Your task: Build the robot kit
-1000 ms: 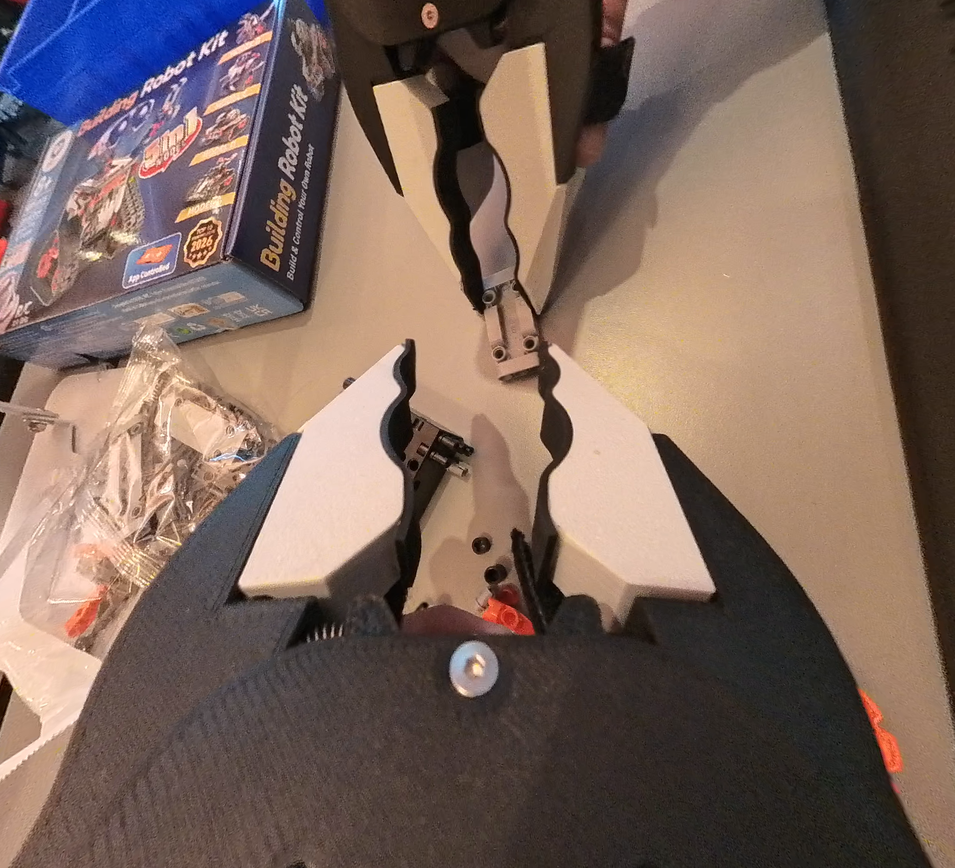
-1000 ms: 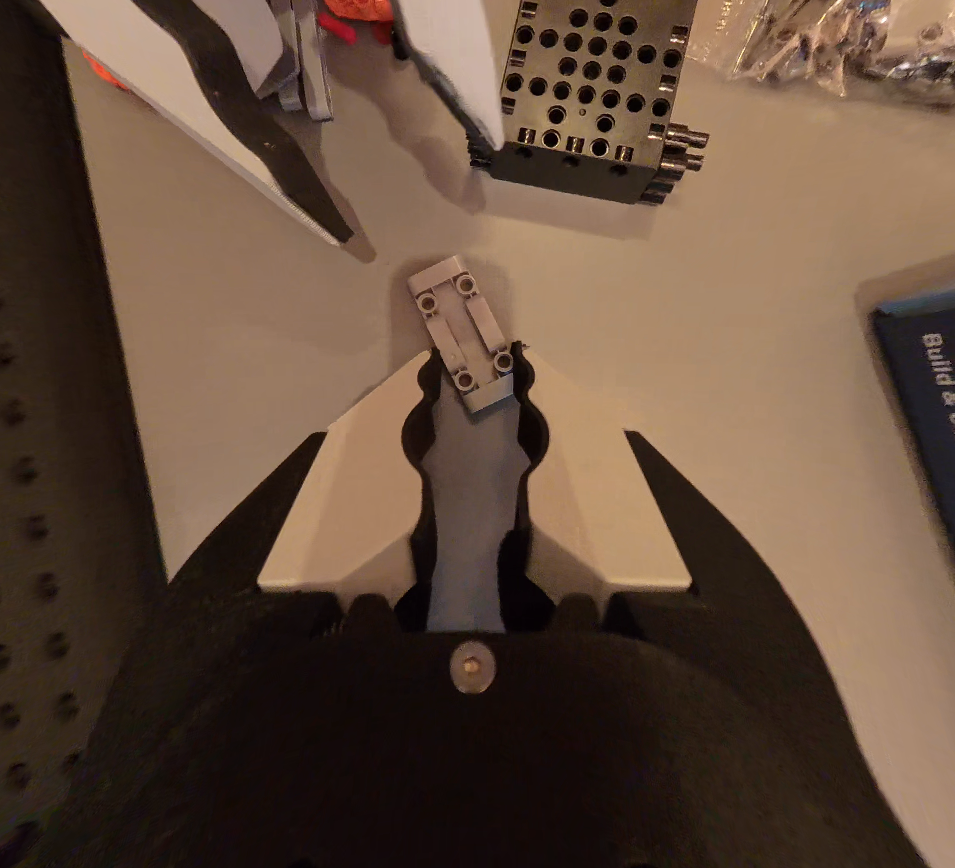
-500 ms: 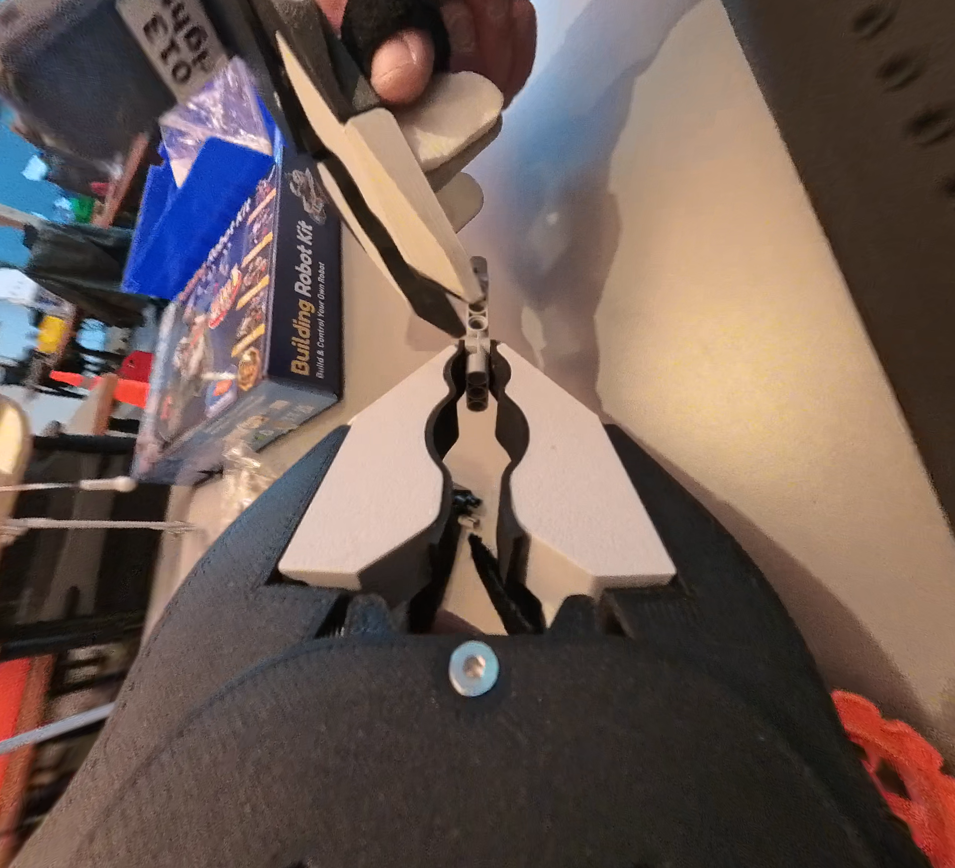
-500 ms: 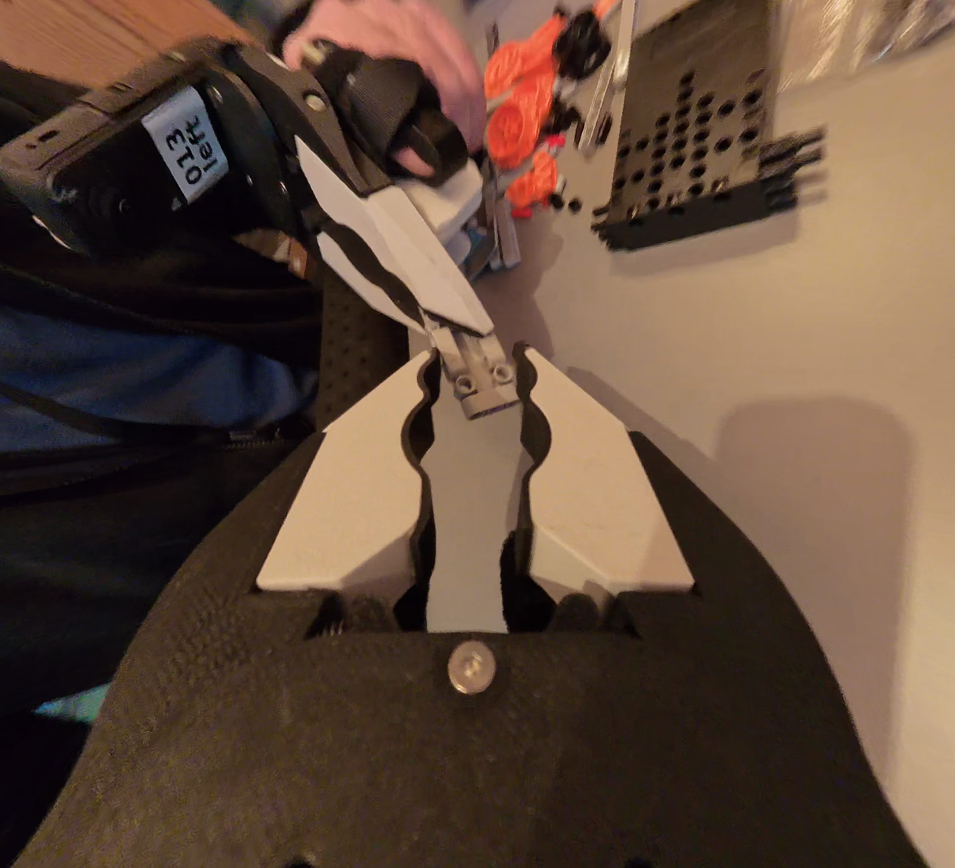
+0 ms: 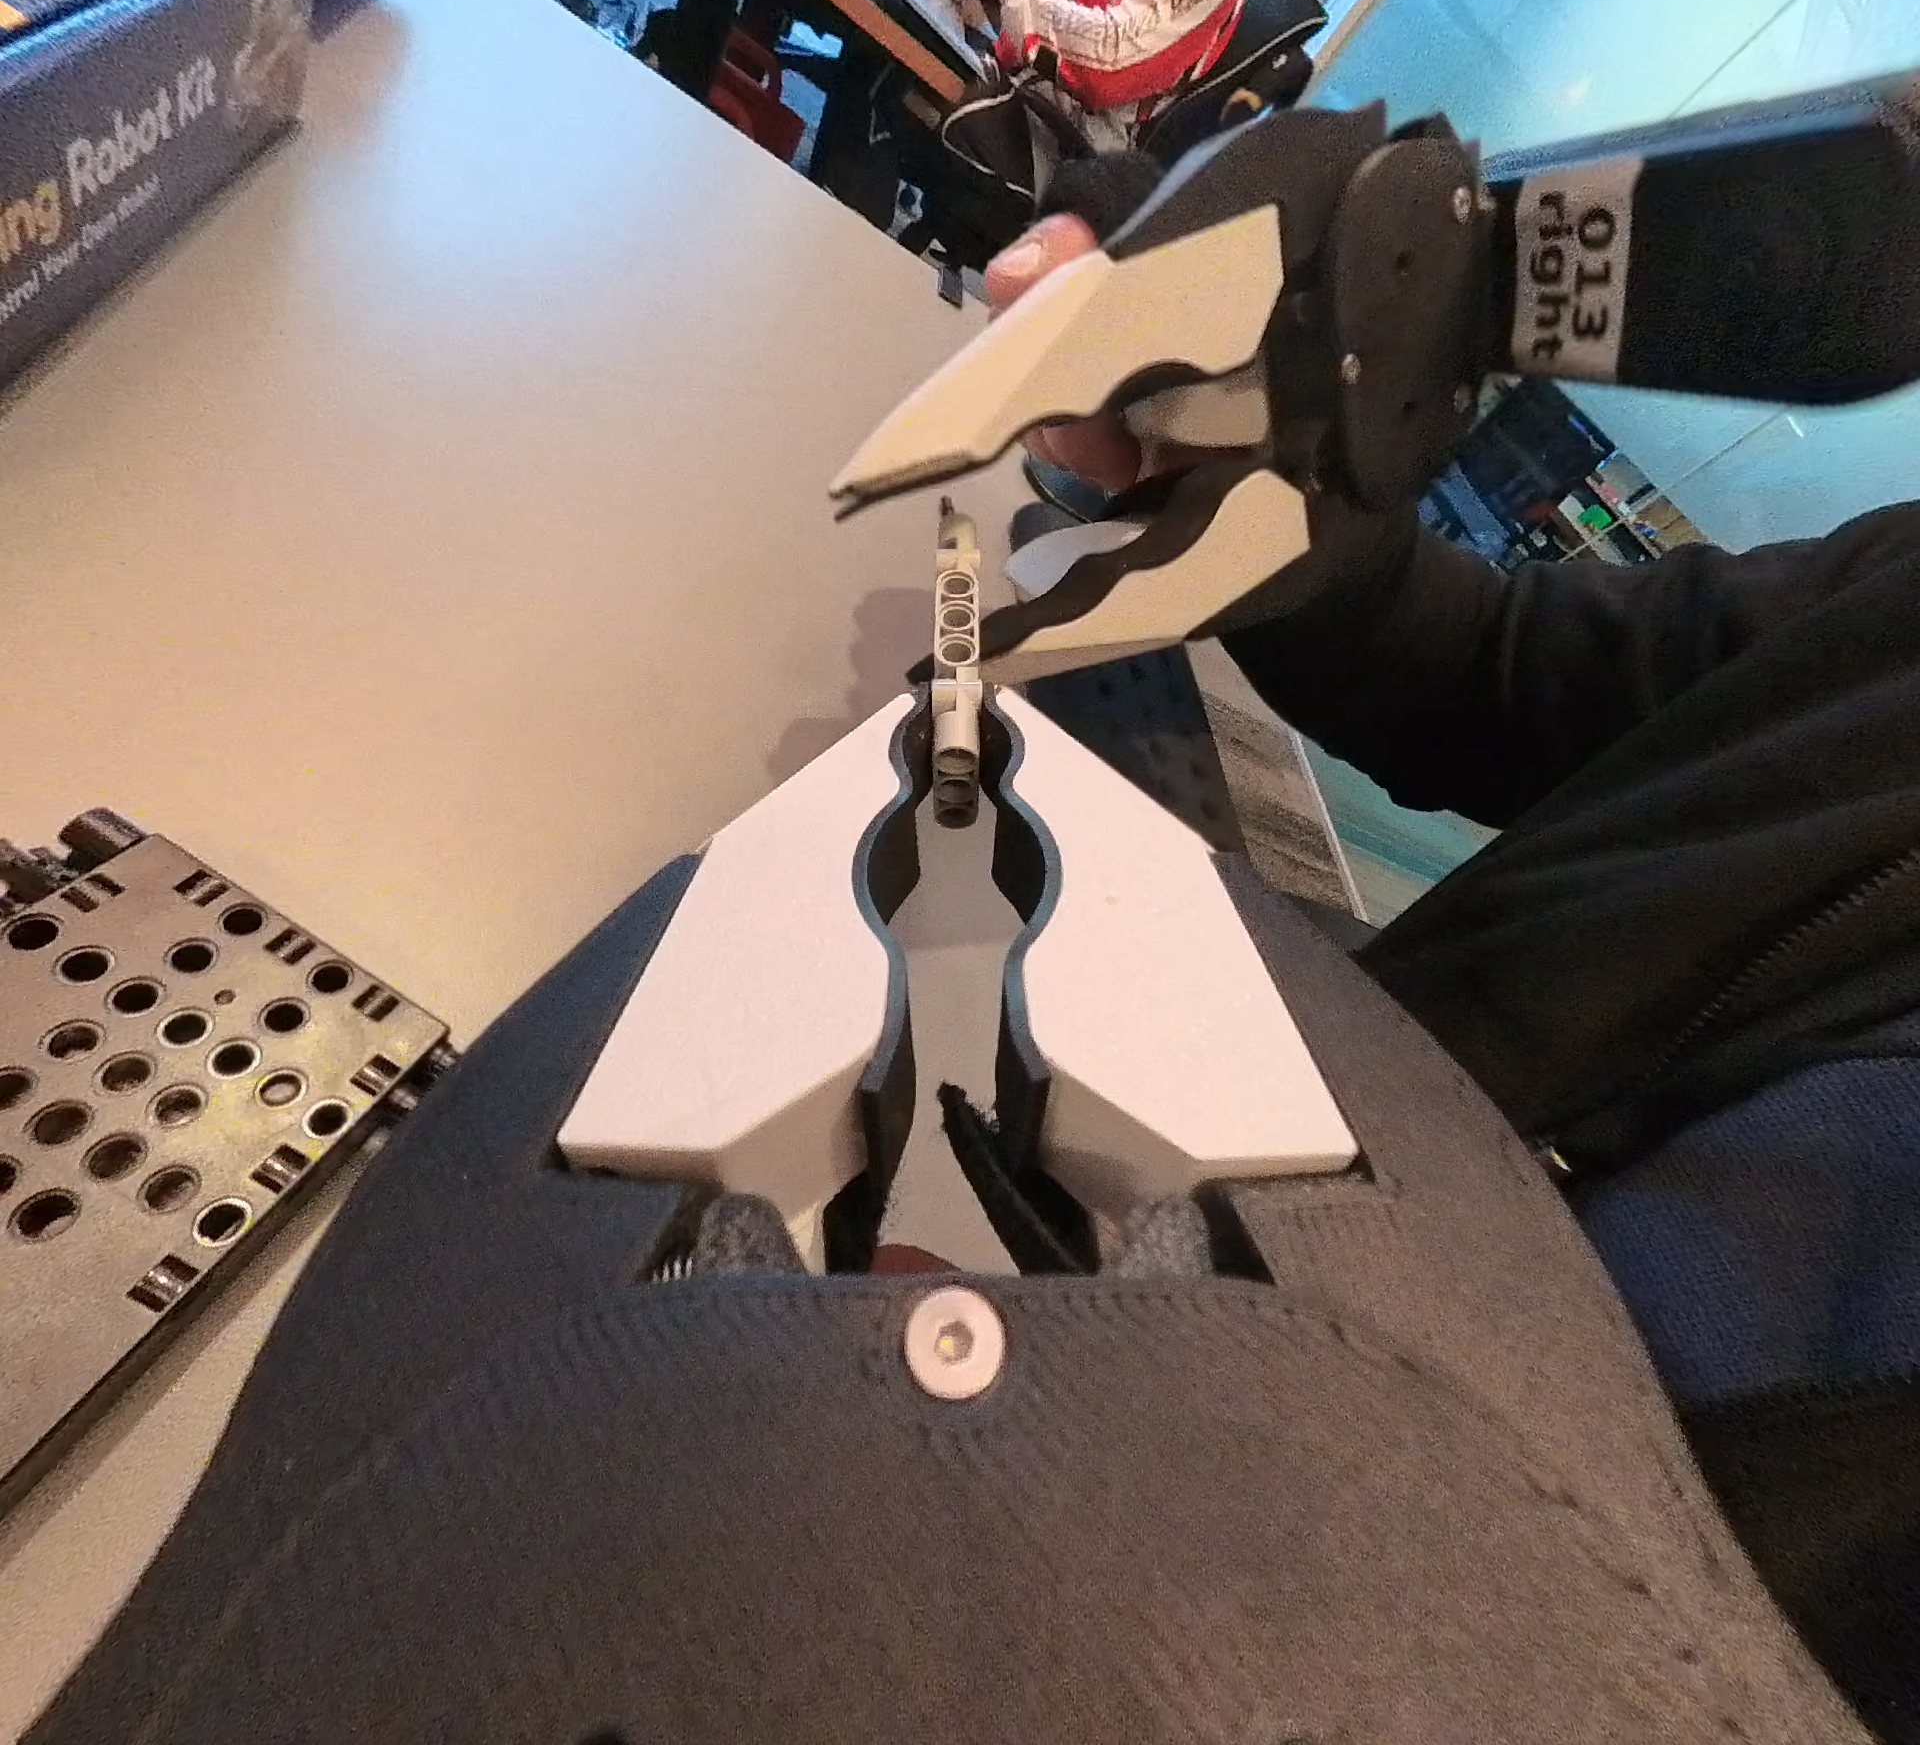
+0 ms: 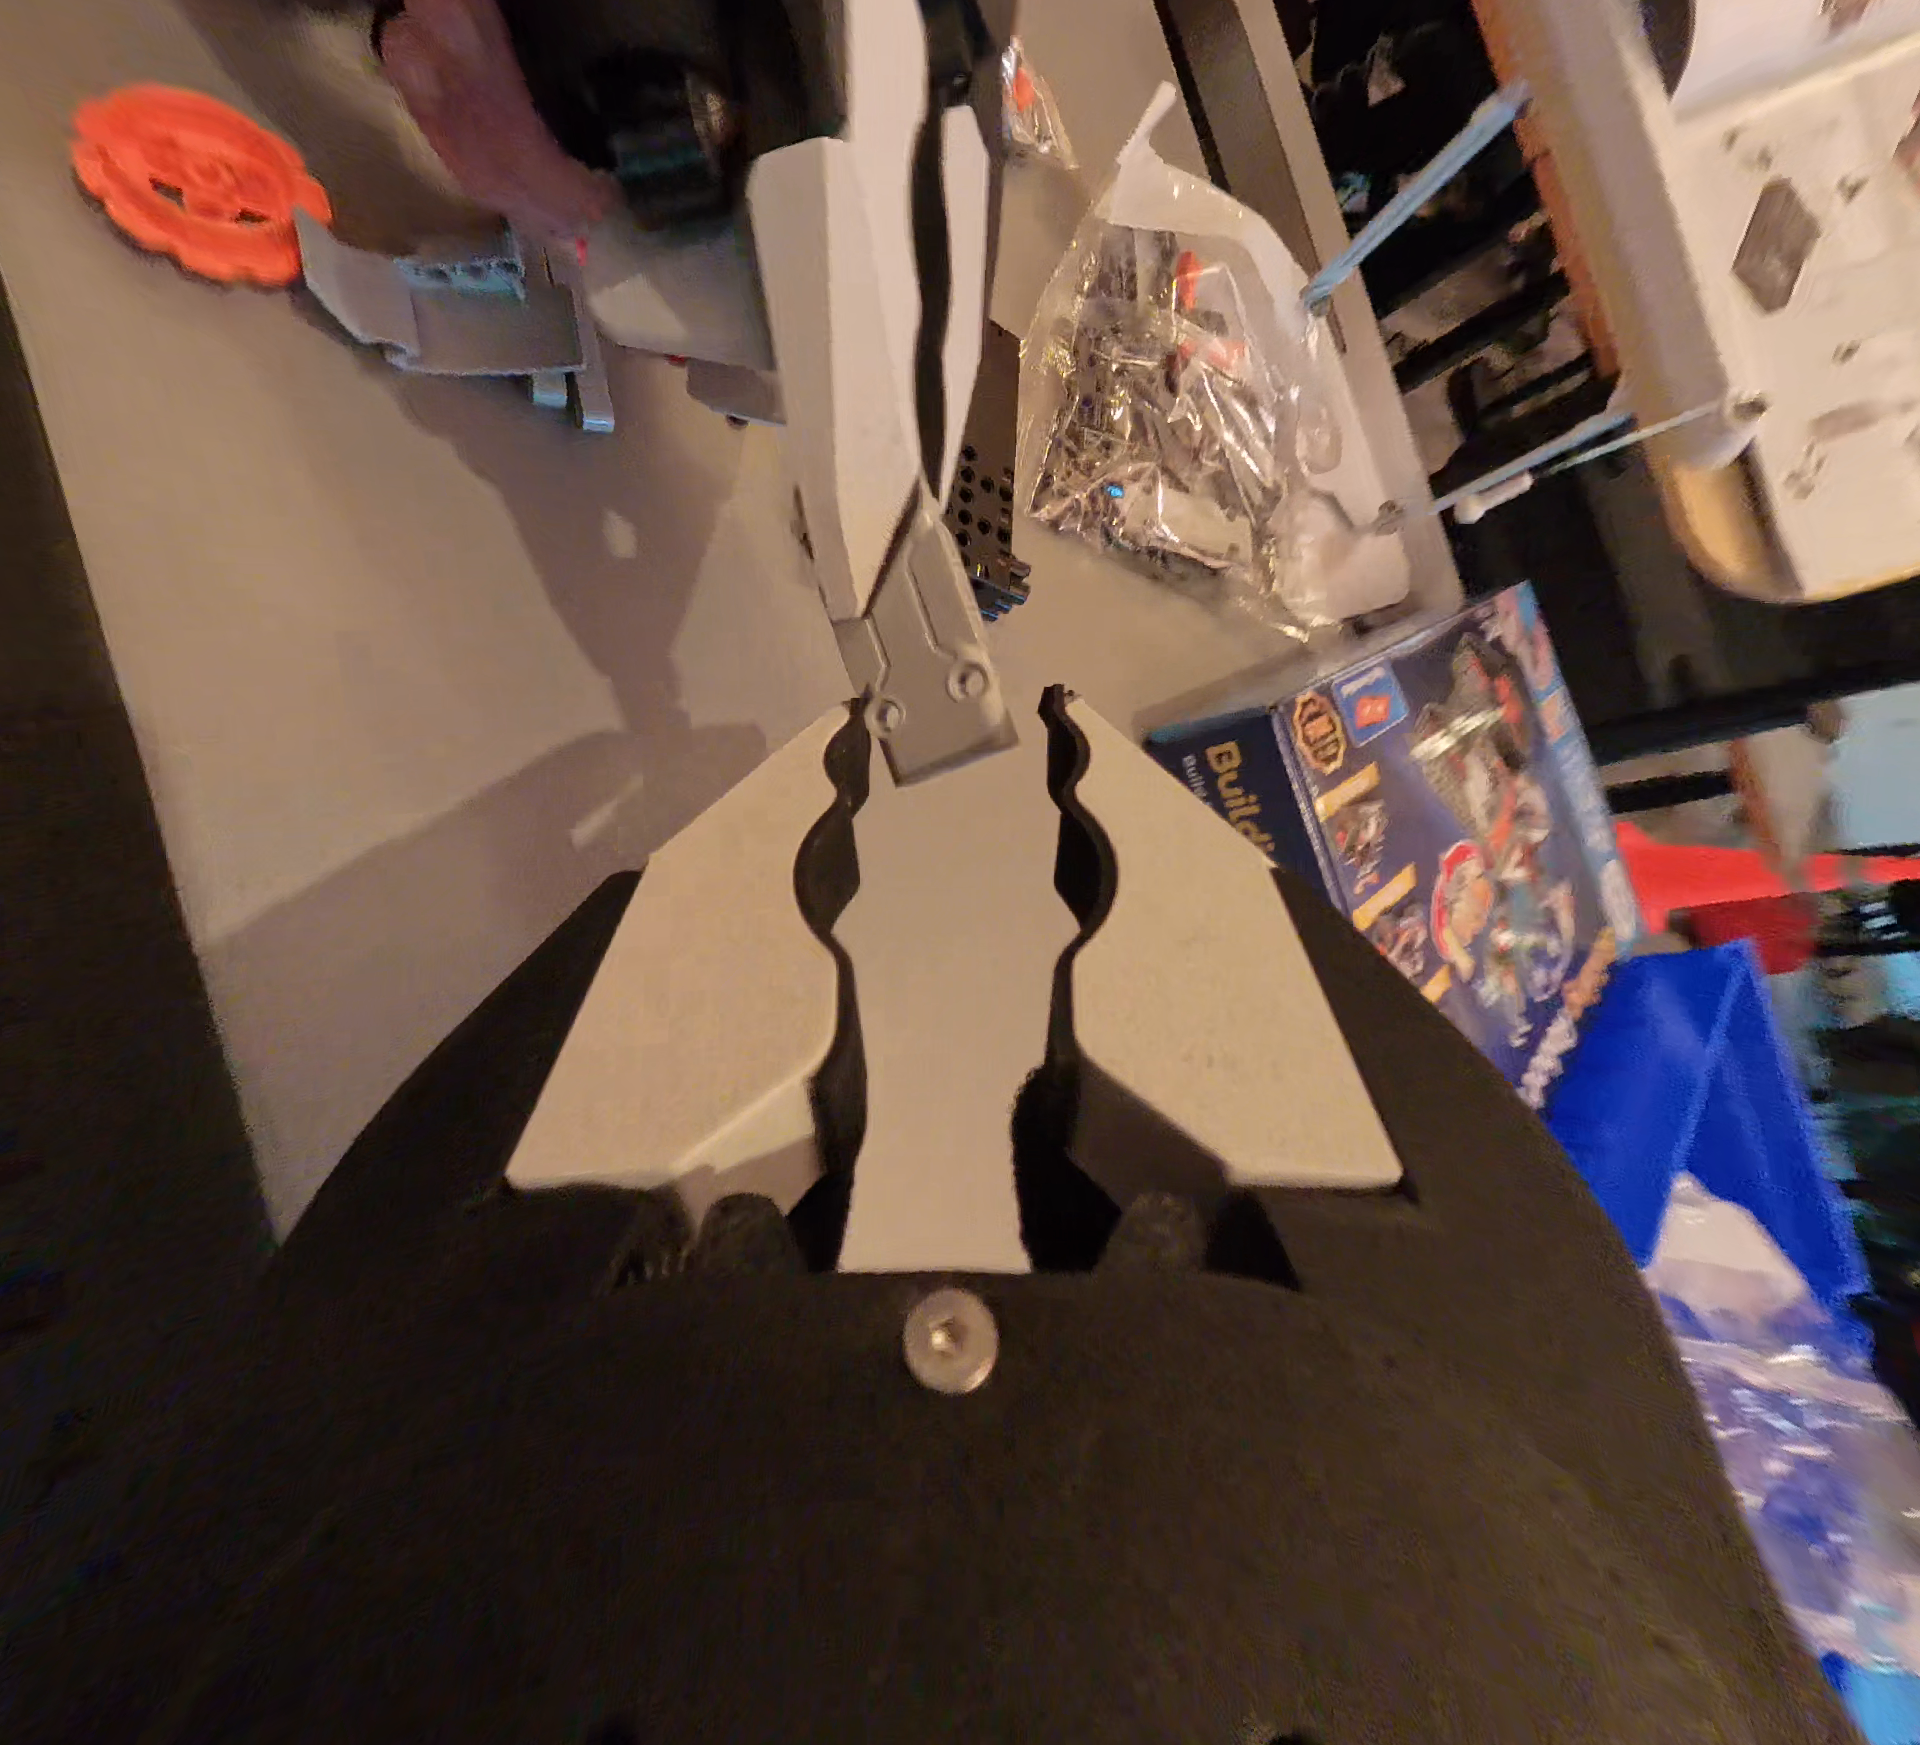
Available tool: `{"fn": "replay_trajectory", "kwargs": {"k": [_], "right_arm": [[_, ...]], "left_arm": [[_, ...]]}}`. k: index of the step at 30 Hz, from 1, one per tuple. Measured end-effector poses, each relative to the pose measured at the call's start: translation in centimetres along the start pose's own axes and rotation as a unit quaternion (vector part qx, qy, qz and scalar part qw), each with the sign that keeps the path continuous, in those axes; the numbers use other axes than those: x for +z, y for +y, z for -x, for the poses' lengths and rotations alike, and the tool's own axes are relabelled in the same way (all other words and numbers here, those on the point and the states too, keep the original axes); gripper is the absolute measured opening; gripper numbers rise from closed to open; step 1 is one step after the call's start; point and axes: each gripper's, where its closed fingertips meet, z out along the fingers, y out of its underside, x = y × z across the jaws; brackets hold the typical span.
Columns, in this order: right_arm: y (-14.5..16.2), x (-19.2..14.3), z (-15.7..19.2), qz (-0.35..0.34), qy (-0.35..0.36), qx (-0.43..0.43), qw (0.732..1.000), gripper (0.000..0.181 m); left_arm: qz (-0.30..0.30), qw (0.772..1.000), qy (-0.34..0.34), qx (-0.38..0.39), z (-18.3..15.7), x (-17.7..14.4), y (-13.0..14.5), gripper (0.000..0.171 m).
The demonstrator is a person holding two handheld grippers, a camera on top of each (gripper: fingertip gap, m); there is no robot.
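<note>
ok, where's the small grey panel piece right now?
The grey panel piece is off the table, clamped between the left gripper's fingertips at the centre of the left wrist view, its free end between the open right gripper's tips.

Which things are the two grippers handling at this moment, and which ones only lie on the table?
Handled: grey panel piece, clamped by left gripper; open right gripper at its free end.
Lying about: black perforated block, kit box, bag of parts, orange wheels.

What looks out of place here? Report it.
Nothing is spilled or broken. One thing stands out: the grey panel hangs in the air, pinched only at the tip of the left gripper, while the right gripper is open around its far end.
</note>
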Motion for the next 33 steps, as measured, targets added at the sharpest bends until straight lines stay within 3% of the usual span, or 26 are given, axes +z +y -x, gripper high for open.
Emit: {"fn": "replay_trajectory", "kwargs": {"k": [5,10,12,16,18,22,28,33], "right_arm": [[-0.5,0.1,-0.1,0.010,0.028,-0.042,0.999,0.026],[0.0,0.0,0.2,0.018,-0.007,0.022,1.000,0.026],[1.1,-0.1,0.4,0.041,-0.029,0.072,0.996,0.026],[3.8,0.0,2.2,0.081,-0.106,0.186,0.973,0.026],[5.5,0.2,4.6,0.124,-0.177,0.233,0.948,0.026],[6.9,1.2,6.7,0.152,-0.215,0.262,0.928,0.027],[6.3,0.1,6.0,0.130,-0.206,0.270,0.931,0.036],[10.7,-6.3,1.7,0.137,-0.092,0.339,0.926,0.030]], "left_arm": [[-0.013,0.999,0.027,-0.034,-0.2,-0.5,-0.2,0.005],[-0.029,0.999,0.029,-0.036,-0.1,-0.5,-0.6,0.007],[-0.038,0.999,-0.001,-0.019,0.7,-0.8,-0.9,0.020],[-0.028,0.997,-0.065,0.030,2.2,-1.7,-1.0,0.026],[-0.008,0.994,-0.090,0.059,2.5,-1.5,-0.5,0.025],[0.041,0.987,-0.113,0.103,2.7,-0.7,1.2,0.022],[0.049,0.981,-0.130,0.134,2.7,-0.5,1.4,0.022],[0.048,0.977,-0.138,0.152,2.4,-0.6,1.1,0.022]]}}
